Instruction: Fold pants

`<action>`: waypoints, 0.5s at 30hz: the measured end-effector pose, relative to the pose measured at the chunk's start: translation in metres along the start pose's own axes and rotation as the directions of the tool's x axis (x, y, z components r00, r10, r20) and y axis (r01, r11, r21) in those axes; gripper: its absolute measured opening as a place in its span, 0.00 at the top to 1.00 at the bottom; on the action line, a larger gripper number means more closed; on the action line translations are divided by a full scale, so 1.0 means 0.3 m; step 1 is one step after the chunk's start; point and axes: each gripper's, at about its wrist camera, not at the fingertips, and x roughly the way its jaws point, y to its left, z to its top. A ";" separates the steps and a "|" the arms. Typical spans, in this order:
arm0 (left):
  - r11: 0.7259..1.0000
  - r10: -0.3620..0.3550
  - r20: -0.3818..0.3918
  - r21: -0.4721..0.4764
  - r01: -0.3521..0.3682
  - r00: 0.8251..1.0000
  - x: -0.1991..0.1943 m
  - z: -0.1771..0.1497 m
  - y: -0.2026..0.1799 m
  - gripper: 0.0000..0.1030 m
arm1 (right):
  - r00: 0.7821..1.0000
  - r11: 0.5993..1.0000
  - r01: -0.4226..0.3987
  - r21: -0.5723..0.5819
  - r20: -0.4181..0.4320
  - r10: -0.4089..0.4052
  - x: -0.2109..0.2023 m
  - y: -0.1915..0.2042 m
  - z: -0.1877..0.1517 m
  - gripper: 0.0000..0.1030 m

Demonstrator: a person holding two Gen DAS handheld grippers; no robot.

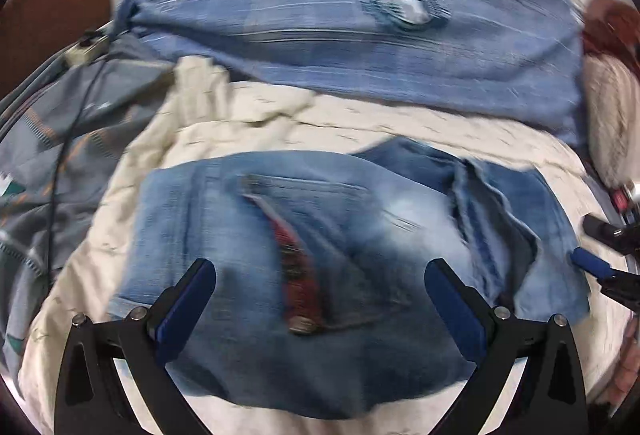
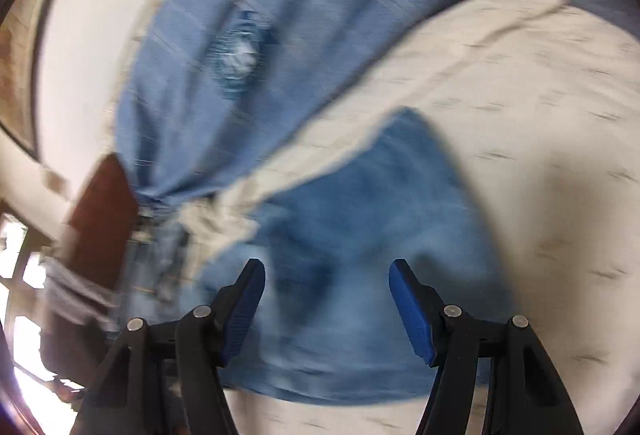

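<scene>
The pants (image 1: 304, 267) are faded blue denim, folded into a broad, roughly rectangular bundle that lies on a cream bedsheet (image 1: 256, 123) with a small dashed print. The denim is washed pale in patches, with stitched seams and a back pocket facing up; a red strip (image 1: 294, 267) of some label or lining runs across the middle, though motion blur hides its detail. At the right side of the bundle a frayed, layered edge shows where the cloth doubles over. Behind the pants lies a large pillow (image 1: 352, 19) in light blue woven fabric with thin pale stripes and a round puckered tuft in its middle. A grey patterned cloth (image 1: 76, 139) is bunched at the left, with a dark cable (image 1: 60, 171) across it.

The left gripper (image 1: 320, 275) hangs over the near half of the pants, its black arms tipped with blue ribbed pads (image 1: 186, 307) — the jaws are spread wide, gripping nothing. The right gripper (image 2: 326, 275) is just above the right part of the bundle, which looks soft and smeared in its blurred view (image 2: 360, 235). Its jaws are also well apart, and no cloth is pinched between them. In the left wrist view, one blue tip of the right gripper (image 1: 592, 263) reaches the pants' right edge; whether it touches I cannot tell.
</scene>
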 end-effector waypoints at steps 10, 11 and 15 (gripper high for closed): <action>0.991 -0.045 0.063 0.128 0.037 0.997 -0.017 -0.044 -0.195 0.00 | 0.987 0.967 0.149 -0.208 -0.020 -0.157 0.016 -0.049 -0.111 0.34; 0.992 -0.058 0.066 0.117 0.050 0.996 -0.018 -0.043 -0.200 0.00 | 0.981 0.947 0.181 -0.264 -0.015 -0.191 0.016 -0.032 -0.128 0.34; 0.992 -0.086 0.070 0.098 0.079 0.994 -0.003 -0.040 -0.232 0.00 | 0.970 0.907 0.234 -0.351 0.022 -0.242 0.013 0.004 -0.177 0.34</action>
